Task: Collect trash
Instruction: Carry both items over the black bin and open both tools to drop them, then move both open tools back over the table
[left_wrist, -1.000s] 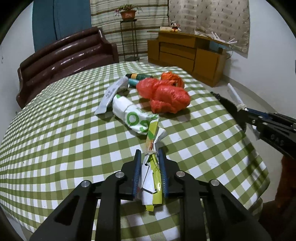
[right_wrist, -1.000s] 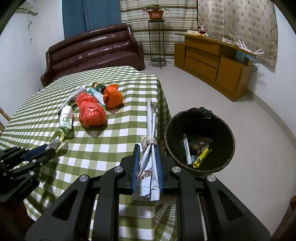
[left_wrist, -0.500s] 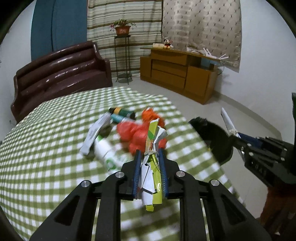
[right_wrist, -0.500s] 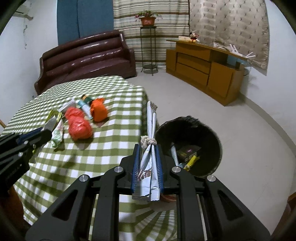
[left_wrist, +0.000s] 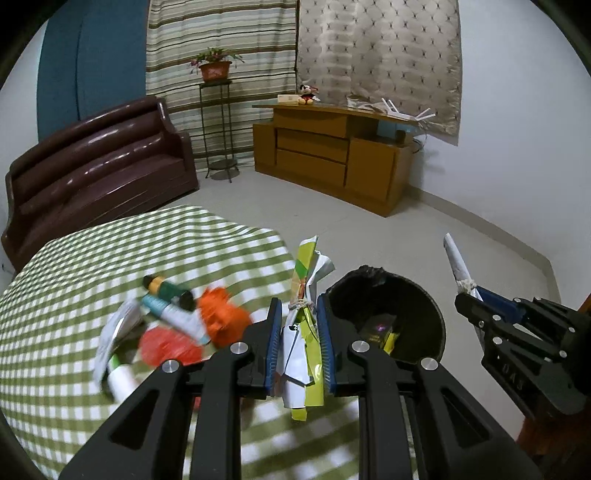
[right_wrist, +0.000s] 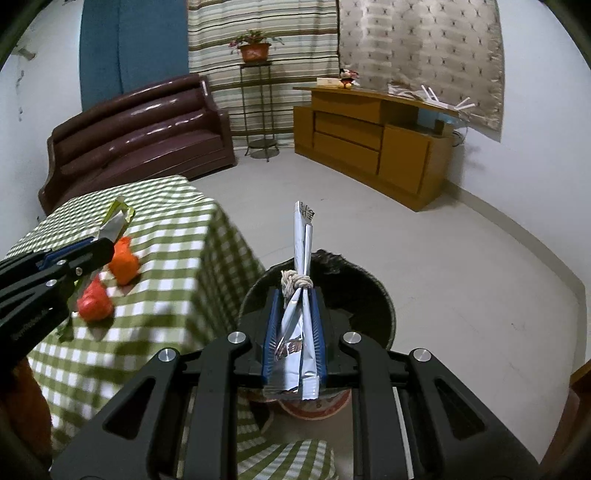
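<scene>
Yellow-green wrapper (left_wrist: 303, 334), crumpled with white paper and tied with string, pinched upright between the blue pads of the left claw (left_wrist: 298, 345) — top end poking well above the fingertips, bottom end hanging out below them. Held in the air over the near edge of the bench (left_wrist: 55, 295), just left of the bin's rim in the left wrist view.

Silver-white wrapper (right_wrist: 302, 295), folded long and knotted with twine, clamped the same way in the right claw (right_wrist: 295, 334), jaws narrowed onto it, its tip pointing up and forward. Seen directly above the dark wicker bin (right_wrist: 354, 295), which stood on the pale floor just beside the bench corner. Inside the bin, a dark box and a yellow scrap, visible from the left wrist view.

Left on the green checked cloth: an orange bag (right_wrist: 125, 260), a red bag (right_wrist: 95, 301), two tubes or bottles (left_wrist: 171, 302) side by side and a flat white packet (left_wrist: 116, 338), all blurred — grouped near the bench's bin-side edge, apart from both claws.

Beyond: a brown leather sofa (right_wrist: 140, 133), a wooden sideboard (right_wrist: 373, 136), a potted plant (right_wrist: 254, 48) on a wire stand before striped curtains.
</scene>
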